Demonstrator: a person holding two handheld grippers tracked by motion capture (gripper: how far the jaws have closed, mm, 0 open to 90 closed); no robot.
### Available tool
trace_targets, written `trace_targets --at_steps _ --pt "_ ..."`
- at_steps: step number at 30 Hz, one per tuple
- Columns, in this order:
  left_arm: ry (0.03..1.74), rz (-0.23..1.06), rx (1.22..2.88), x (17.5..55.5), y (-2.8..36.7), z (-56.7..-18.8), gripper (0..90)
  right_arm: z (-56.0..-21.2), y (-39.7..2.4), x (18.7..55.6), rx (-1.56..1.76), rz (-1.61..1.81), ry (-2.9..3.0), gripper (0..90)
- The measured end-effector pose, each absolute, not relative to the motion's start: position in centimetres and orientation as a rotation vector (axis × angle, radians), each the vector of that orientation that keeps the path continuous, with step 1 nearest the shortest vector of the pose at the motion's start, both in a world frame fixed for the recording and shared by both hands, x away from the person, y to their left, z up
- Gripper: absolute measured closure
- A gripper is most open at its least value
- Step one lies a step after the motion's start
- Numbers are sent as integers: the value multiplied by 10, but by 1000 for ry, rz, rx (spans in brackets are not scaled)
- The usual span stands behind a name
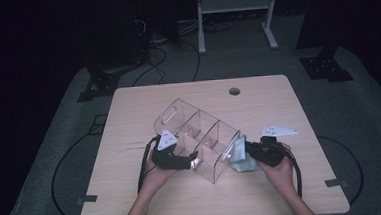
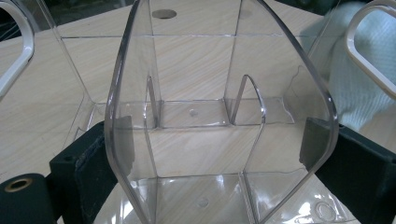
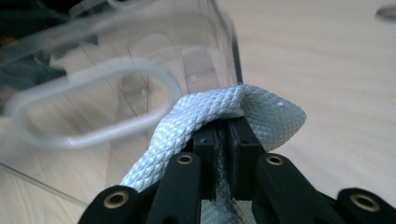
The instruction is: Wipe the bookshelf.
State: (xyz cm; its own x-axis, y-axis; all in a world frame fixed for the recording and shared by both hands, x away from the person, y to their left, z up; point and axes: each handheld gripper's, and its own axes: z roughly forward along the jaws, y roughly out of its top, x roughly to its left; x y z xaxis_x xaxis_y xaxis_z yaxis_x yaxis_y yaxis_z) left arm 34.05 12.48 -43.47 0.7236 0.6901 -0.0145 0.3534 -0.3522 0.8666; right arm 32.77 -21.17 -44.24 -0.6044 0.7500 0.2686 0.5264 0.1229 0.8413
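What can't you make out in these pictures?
- Cloth: its lower part is hidden behind the right gripper in the right gripper view.
- Organizer: cut off by the bottom edge in the left gripper view; its handle end is blurred in the right gripper view.
- Left gripper: pad contact too small in the high view.

Clear see-through organizer [image 1: 200,137], pale mint waffle-weave cloth [image 3: 243,112], light wood-grain table [image 1: 278,102], black grippers.
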Motion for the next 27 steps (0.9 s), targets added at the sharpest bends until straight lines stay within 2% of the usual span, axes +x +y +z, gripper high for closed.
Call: trace_targets --at_steps 5,17,27 --pt "796 446 1970 340 124 -434 63 -423 -214 329 1238 1508 2132 832" --pt "796 445 1966 340 123 -434 61 -475 -207 338 1352 1403 2275 832" --pt "797 445 1964 340 123 -434 57 -473 -208 339 1364 1414 2259 833"
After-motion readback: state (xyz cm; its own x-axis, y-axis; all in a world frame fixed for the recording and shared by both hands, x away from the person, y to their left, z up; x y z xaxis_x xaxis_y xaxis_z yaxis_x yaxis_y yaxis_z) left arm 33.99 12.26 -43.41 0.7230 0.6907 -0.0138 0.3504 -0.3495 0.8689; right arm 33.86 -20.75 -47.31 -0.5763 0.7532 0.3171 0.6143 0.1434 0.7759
